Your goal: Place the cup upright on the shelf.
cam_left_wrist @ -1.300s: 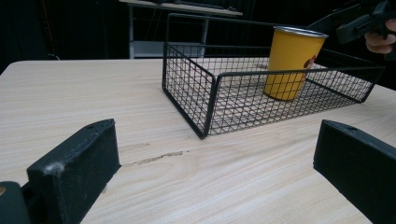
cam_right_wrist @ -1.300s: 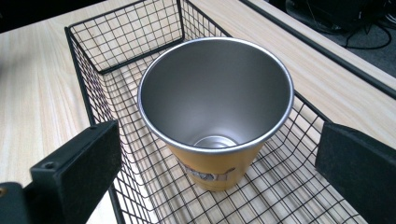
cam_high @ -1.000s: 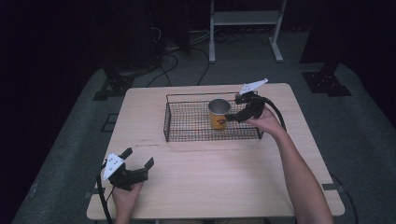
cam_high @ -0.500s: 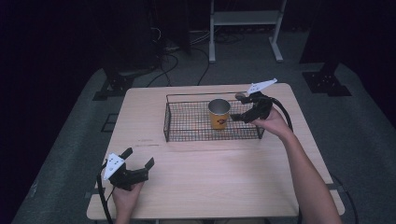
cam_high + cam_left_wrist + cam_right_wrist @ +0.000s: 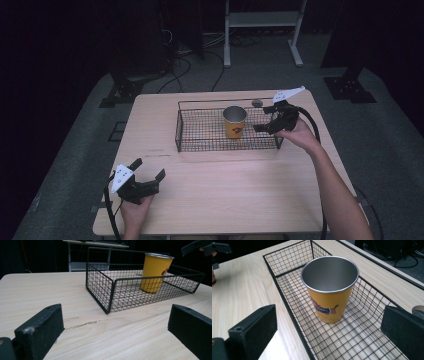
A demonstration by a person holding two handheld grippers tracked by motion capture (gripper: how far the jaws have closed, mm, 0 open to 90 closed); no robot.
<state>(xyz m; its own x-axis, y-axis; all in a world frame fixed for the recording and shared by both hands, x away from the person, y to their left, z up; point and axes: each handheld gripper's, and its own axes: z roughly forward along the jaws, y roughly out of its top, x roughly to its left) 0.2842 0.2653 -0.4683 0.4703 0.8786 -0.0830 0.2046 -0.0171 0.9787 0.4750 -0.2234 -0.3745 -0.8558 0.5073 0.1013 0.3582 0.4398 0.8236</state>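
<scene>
Right claw (image 5: 264, 121) has moved back from the yellow cup (image 5: 234, 121) since one second ago: then it was close beside the cup, now it hangs over the right end of the wire basket (image 5: 200, 145), apart from the cup, with its jaws spread and holding nothing. Left claw (image 5: 148, 170) has stayed at the near left corner of the surface (image 5: 230, 190), also spread wide and empty. The cup stands upright inside the basket, near the middle and a little toward the far side. Its steel inside is empty in the right gripper view. The basket holds the cup alone.
</scene>
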